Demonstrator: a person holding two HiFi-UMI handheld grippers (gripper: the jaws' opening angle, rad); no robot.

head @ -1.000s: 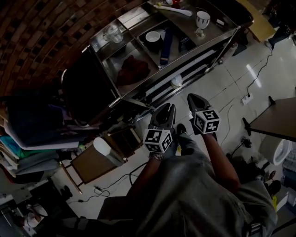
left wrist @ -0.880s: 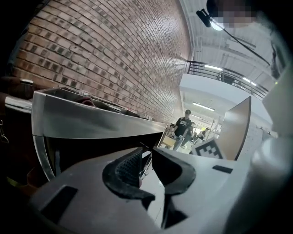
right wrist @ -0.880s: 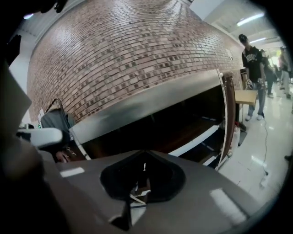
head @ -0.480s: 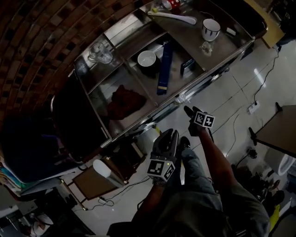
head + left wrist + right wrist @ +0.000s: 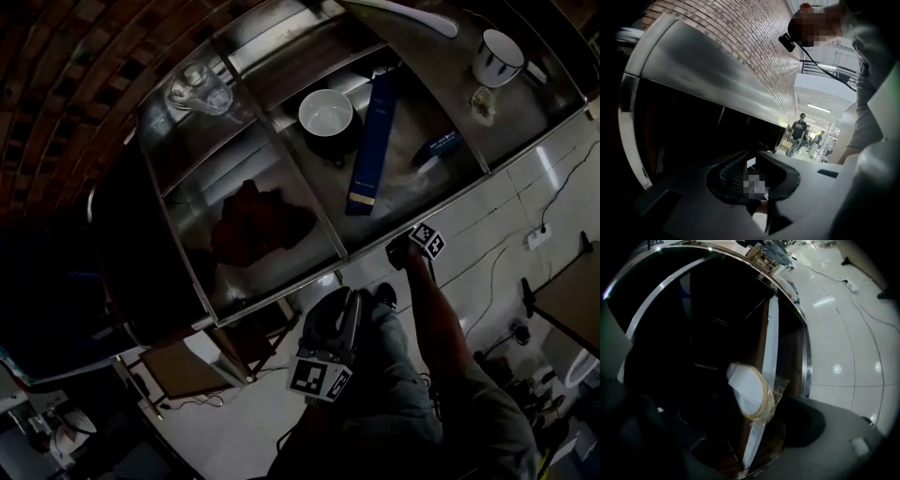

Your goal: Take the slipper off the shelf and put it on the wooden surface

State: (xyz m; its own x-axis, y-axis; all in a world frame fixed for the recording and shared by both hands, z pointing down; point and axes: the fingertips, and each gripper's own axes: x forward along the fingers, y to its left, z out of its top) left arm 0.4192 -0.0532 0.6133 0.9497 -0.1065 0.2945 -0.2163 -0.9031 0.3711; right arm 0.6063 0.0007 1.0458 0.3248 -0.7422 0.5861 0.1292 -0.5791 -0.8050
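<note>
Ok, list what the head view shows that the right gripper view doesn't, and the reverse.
Head view only: a white bowl, a blue box, a dark red bundle and a cup, seen from above. Right gripper view only: a pale tape roll in a dark lower space. Both: the steel shelf, the glossy floor and the right gripper, its jaws opening and gripping nothing.

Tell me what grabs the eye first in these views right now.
In the head view the steel shelf fills the frame: a white bowl sits beside a long blue box in one compartment, a dark red lump in the next toward the view's left. At the shelf's front edge the right gripper has its jaws opening with nothing gripped, facing a pale tape-wrapped disc.
</note>
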